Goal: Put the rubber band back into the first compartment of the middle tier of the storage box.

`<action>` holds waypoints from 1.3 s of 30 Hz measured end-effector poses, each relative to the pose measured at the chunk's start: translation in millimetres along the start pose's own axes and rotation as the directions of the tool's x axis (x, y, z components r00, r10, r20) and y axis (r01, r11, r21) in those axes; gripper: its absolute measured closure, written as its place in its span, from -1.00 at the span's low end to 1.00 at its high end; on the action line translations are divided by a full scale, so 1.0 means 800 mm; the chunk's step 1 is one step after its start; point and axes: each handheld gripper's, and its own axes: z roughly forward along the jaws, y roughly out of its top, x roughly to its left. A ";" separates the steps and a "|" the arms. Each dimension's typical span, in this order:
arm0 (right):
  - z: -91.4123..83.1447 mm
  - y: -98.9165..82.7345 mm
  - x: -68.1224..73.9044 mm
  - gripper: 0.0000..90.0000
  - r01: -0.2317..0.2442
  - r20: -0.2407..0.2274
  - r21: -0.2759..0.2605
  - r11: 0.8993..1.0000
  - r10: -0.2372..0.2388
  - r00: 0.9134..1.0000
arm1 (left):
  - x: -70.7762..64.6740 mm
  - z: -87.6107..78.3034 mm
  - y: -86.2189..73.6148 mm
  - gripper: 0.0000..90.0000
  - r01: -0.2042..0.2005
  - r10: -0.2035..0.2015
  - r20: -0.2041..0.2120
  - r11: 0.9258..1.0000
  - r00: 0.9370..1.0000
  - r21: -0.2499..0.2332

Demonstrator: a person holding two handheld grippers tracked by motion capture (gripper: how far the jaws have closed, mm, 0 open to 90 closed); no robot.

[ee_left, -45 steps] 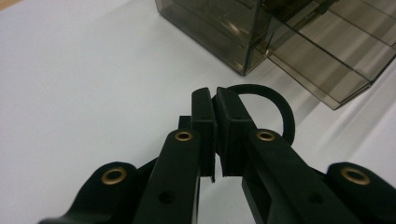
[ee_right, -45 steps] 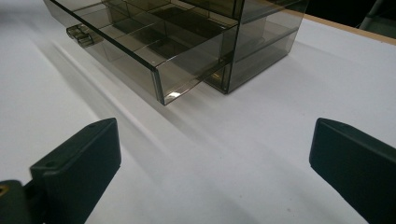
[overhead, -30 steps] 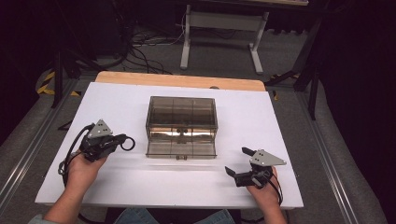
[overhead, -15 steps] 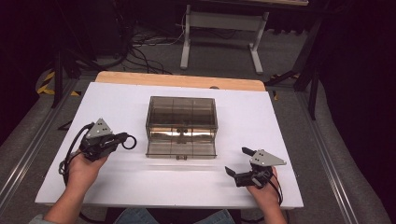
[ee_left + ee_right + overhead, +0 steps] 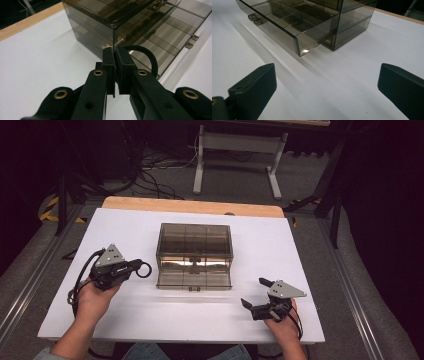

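Table (image 5: 150, 320): white top, near edge by the person; bare wood strip (image 5: 192, 206) along far edge.
Room: dark; grey floor both sides, cables (image 5: 150, 167) on floor beyond table, white stand legs (image 5: 237, 162) further back, yellow/black tape (image 5: 50, 210) far left.
Left hand (image 5: 92, 299): forearm in from near-left, hand resting on table, holds left gripper (image 5: 137, 268) aimed right twd the box; grey plate on top; black cable loops off its left side.
Left gripper state: jaws closed, pads together w/ a thin slit between, nothing in them (left gripper view (image 5: 115, 67)). A black ring sits at the tip, just right of the pads.
Right hand (image 5: 282, 325): in from near-right, low on table, holds right gripper (image 5: 256, 292) pointing left and a bit far; grey plate on top.
Right gripper state: jaws wide apart, empty; in right gripper view one jaw at each lower corner, white table between them.
Box (image 5: 195, 252): smoky clear plastic drawer unit, mid-table, between the grippers and a bit farther than both.
Drawer (image 5: 194, 280): bottom one pulled out twd near side, divided into cells, small tab handle at centre front; cell contents — can't tell.
Box vs left gripper: near left corner of box just ahead of the closed tips, close, not touching as far as visible (image 5: 112, 30).
Box vs right gripper: drawer's right front corner (image 5: 299, 50) ahead of the open jaws, left of centre in that view, clearly apart, bare table between.
Upper drawers: shut; small metal-looking bits in one, too blurred to ID.
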 end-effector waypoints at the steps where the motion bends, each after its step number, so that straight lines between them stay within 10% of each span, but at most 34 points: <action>1: 0.000 0.000 0.000 -0.94 0.000 0.000 0.000 1.000 0.000 1.000 | -0.001 0.000 0.001 0.91 -0.001 0.001 0.000 1.000 1.000 -0.001; 39: 0.000 0.000 0.000 -0.94 0.004 -0.004 0.000 1.000 -0.004 1.000 | -0.037 0.045 0.036 0.91 -0.045 0.046 0.084 0.999 0.995 -0.015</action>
